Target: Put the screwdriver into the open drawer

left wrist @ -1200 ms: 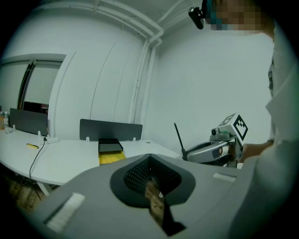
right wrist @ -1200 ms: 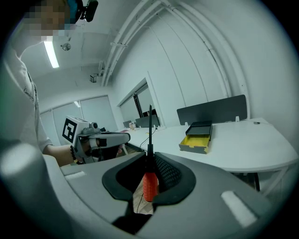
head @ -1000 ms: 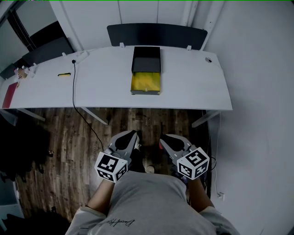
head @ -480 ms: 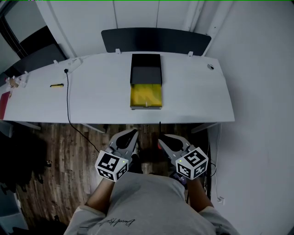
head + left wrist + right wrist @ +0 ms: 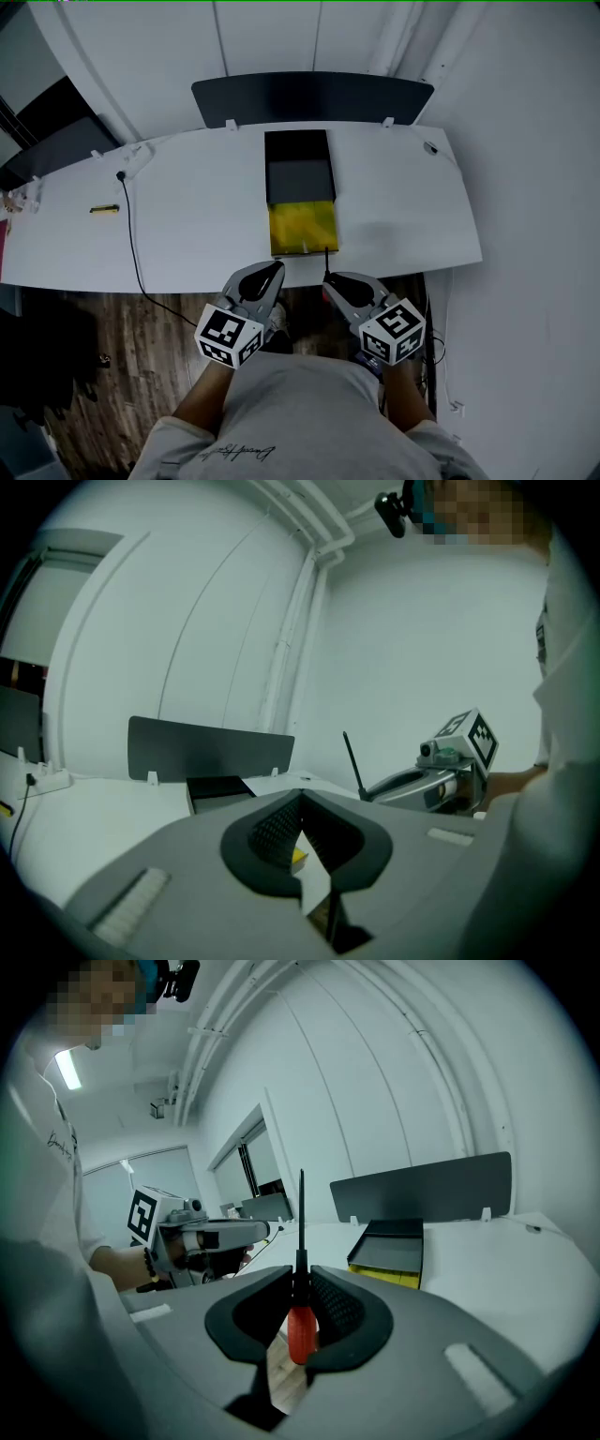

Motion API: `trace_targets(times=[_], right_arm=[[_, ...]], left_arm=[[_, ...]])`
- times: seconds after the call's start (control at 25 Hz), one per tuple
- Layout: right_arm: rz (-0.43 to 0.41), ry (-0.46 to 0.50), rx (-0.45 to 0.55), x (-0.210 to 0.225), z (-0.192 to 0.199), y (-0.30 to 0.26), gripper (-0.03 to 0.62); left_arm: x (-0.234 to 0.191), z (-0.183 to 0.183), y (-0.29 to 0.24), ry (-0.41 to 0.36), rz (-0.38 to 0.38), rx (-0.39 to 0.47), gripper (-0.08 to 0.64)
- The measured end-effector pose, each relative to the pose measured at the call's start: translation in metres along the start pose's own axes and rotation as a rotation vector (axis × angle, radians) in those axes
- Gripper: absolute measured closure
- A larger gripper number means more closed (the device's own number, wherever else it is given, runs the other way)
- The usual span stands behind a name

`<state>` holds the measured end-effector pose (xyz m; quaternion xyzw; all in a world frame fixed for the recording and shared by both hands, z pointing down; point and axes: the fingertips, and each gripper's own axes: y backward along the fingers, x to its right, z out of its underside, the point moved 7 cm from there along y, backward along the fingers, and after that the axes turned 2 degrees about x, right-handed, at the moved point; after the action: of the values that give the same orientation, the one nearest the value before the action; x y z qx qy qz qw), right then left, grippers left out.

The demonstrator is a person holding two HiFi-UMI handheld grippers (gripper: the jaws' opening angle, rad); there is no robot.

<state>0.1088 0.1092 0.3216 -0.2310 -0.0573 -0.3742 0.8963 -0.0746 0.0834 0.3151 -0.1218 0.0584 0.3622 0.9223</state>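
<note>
A screwdriver with a red handle (image 5: 302, 1331) and a thin black shaft (image 5: 301, 1213) stands upright in my right gripper (image 5: 300, 1283), which is shut on the handle. In the head view that gripper (image 5: 336, 281) is at the white table's (image 5: 187, 234) front edge, and the shaft (image 5: 326, 262) pokes towards the open yellow drawer (image 5: 303, 228). The drawer is pulled out of a black box (image 5: 299, 166) at mid-table. My left gripper (image 5: 268, 272) is level beside the right one, shut and empty (image 5: 300, 803). The left gripper view shows the right gripper (image 5: 441, 778) and the shaft (image 5: 353, 766).
A dark divider panel (image 5: 309, 97) runs along the table's far edge. A black cable (image 5: 127, 234) crosses the table's left part and drops to the wooden floor (image 5: 103, 337). A small yellow item (image 5: 104, 209) lies far left. A white wall (image 5: 534, 187) closes the right side.
Both grippers have moved forward together from over the floor to the table's front edge. The drawer now lies much nearer to them. The screwdriver stays in the right gripper.
</note>
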Motion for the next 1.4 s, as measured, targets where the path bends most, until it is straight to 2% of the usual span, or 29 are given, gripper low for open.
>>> trace_targets(times=[0.32, 0.56, 0.8, 1.4], right_arm=[[0.037, -0.001, 0.01, 0.022, -0.035, -0.057, 0.518], [0.046, 0.004, 0.005, 0.033, -0.054, -0.084, 0.518], [0.05, 0.005, -0.008, 0.046, -0.064, -0.092, 0.518], [-0.029, 0.059, -0.078, 0.085, -0.082, -0.105, 0.518]], left_arm=[[-0.067, -0.019, -0.024, 0.001, 0.021, 0.001, 0.56], [-0.099, -0.029, -0.037, 0.005, 0.028, 0.002, 0.56], [-0.109, -0.031, -0.047, 0.021, 0.03, -0.001, 0.56], [-0.115, -0.033, -0.074, 0.051, -0.055, -0.013, 0.56]])
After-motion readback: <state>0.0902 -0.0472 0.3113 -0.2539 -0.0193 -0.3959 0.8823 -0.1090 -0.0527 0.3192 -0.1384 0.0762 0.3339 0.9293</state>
